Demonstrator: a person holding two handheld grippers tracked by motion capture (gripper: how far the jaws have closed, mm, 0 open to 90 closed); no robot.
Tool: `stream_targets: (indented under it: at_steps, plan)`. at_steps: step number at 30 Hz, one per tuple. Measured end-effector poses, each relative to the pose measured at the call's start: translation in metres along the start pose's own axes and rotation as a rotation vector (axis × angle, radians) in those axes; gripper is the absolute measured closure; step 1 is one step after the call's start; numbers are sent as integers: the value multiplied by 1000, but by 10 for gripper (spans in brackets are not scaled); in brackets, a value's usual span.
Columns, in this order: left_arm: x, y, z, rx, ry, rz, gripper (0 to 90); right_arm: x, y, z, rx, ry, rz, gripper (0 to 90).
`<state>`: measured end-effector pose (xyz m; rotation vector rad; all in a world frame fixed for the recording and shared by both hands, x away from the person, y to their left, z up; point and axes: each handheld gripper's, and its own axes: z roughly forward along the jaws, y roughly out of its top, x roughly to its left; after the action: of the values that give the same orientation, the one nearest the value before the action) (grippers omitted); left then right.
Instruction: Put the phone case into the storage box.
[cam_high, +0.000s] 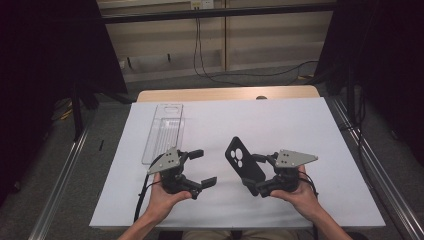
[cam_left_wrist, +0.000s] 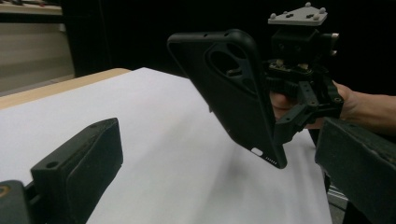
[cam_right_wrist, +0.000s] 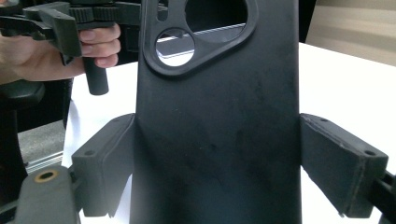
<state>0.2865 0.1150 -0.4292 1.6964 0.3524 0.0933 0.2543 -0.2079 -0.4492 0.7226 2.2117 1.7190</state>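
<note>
Phone case held up over the bench (cam_high: 300, 115)

The black phone case (cam_high: 244, 162), clamped across its width in the right tool (cam_high: 260, 175), stood tilted above the bench, right of the clear tray (cam_high: 165, 131). The left tool (cam_high: 202, 167), open and empty, sat left of the case; it should probably approach squarely, gripping the free upper edge.
</note>
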Motion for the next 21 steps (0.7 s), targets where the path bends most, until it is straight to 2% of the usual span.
stream_targets:
  at_steps: [1,2,3,5,8,9,10,12,13,14,15,17,21]
  plan:
    - [1,2,2,2,-21,-1,13,0,0,0,-3,-2,1,143]
    - [2,3,5,-1,-27,0,12,0,0,0,-2,4,1,143]
    - [1,5,8,-9,-11,-3,13,-1,0,-1,-2,9,-3,143]
    - [4,8,13,-3,-46,5,12,-1,0,-1,-5,14,-1,143]
    - [8,13,20,2,-58,21,12,-1,0,-1,-8,17,-8,143]
    - [8,14,23,-11,-56,19,12,-1,0,-1,-9,22,-7,143]
    - [10,15,25,-12,-88,28,12,-1,0,-2,-10,27,-6,143]
    - [9,16,30,-23,-83,24,14,-2,0,-2,-14,28,-4,143]
    - [9,16,32,-34,-102,23,14,-2,-1,-2,-17,30,-4,143]
    - [11,16,32,-22,-118,33,15,-2,-1,-2,-19,36,-2,143]
    - [9,15,35,-26,-107,26,14,-2,-1,-2,-19,37,1,143]
    - [9,13,35,-13,-130,30,16,-3,-2,-2,-16,45,0,143]
    - [11,12,36,7,-137,35,14,-2,-2,0,-14,56,-4,143]
